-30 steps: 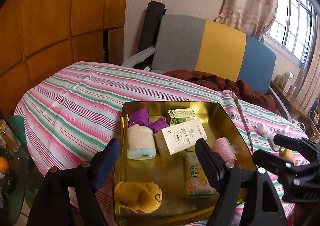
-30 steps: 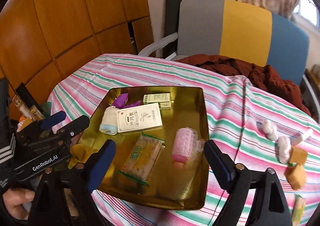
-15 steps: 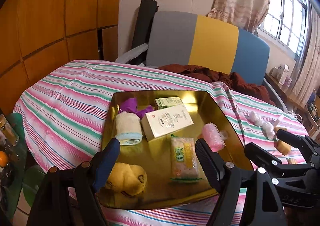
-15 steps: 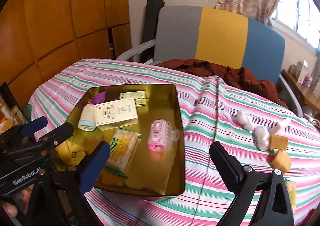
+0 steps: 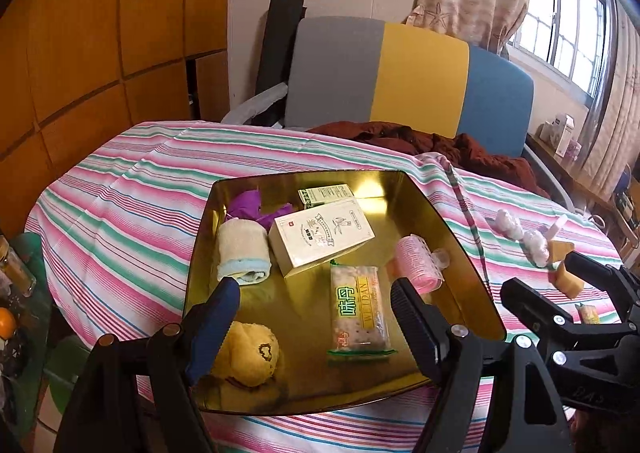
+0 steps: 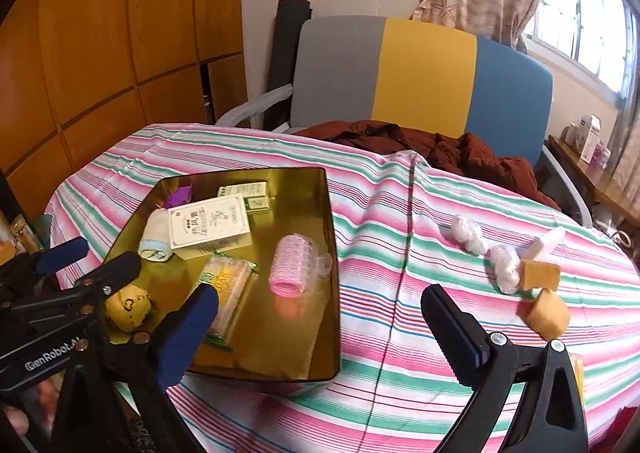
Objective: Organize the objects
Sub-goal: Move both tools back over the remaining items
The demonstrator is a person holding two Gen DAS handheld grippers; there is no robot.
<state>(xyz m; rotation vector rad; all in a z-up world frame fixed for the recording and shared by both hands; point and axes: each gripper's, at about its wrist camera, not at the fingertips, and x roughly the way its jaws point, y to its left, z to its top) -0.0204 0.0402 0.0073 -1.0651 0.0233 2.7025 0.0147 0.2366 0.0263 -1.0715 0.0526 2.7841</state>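
Note:
A gold tray [image 5: 464, 293] lies on the striped tablecloth [image 6: 400, 213]. It holds a white box [image 5: 322, 237], a rolled towel [image 5: 242, 253], a purple scrap [image 5: 248, 205], a small green box [image 5: 326, 195], a pink hair roller [image 6: 294, 265], a snack packet [image 5: 358, 309] and a yellow plush [image 5: 248, 353]. My left gripper [image 5: 316, 293] hovers open over the tray's near edge, holding nothing. My right gripper [image 6: 320, 293] is open and empty above the tray's right rim. On the cloth to the right lie cotton balls [image 6: 466, 233], a white tube [image 6: 548, 243] and two tan blocks [image 6: 540, 275].
A chair [image 6: 424, 73] with a grey, yellow and blue back stands behind the table, a brown garment [image 6: 440, 149] draped at its seat. Wood panelling [image 5: 80, 53] fills the left. Jars [image 5: 14, 269] stand low at the left edge. Bare striped cloth spreads between tray and blocks.
Both grippers have drawn back from the tray and stayed open. The right one has swung to the right, so the loose things on the cloth now sit nearer its fingers.

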